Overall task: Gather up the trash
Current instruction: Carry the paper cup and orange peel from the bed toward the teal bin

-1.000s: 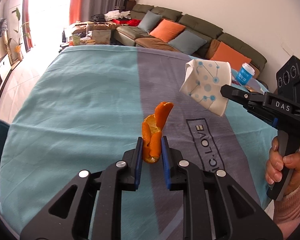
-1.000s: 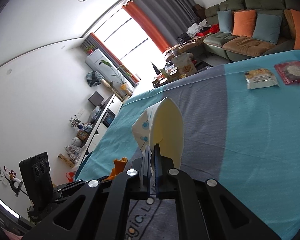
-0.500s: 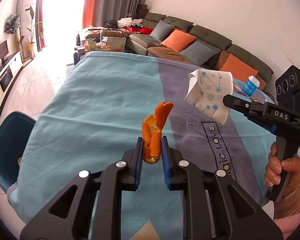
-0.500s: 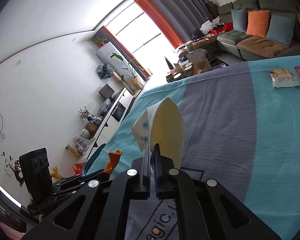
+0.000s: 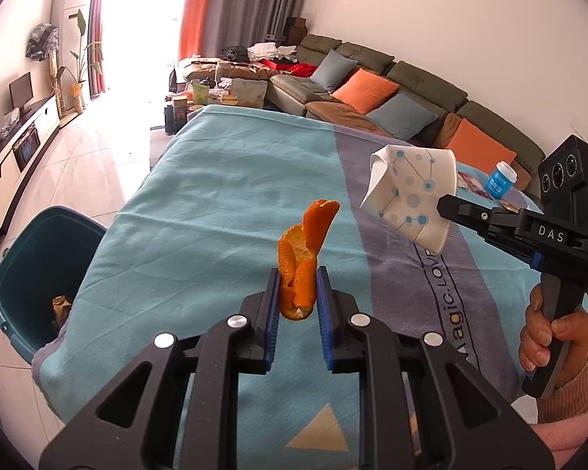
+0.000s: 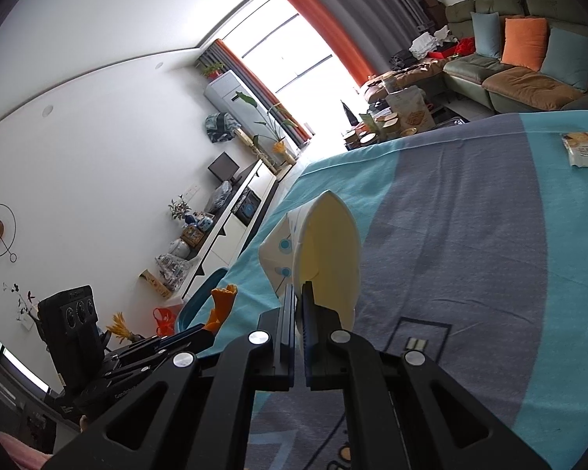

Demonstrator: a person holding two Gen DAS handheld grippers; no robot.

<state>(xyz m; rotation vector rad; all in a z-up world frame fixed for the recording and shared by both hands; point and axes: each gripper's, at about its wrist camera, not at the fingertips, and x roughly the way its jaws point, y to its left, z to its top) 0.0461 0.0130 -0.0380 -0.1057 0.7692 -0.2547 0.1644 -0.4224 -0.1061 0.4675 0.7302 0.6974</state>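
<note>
Curled orange citrus peel (image 5: 302, 264) stands pinched between the blue pads of the left gripper (image 5: 298, 305), held in the air above a teal-and-grey tablecloth (image 5: 200, 211). To its right, the right gripper (image 6: 298, 325), gripped by a hand (image 5: 552, 337), is clamped tight on a crushed white paper cup with blue dots (image 5: 409, 196). Down to the left of the peel, beside the table, sits a dark teal plastic bin (image 5: 27, 266).

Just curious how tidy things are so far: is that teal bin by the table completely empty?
No, the teal bin already has some crumpled brownish trash lying at its bottom.
</note>
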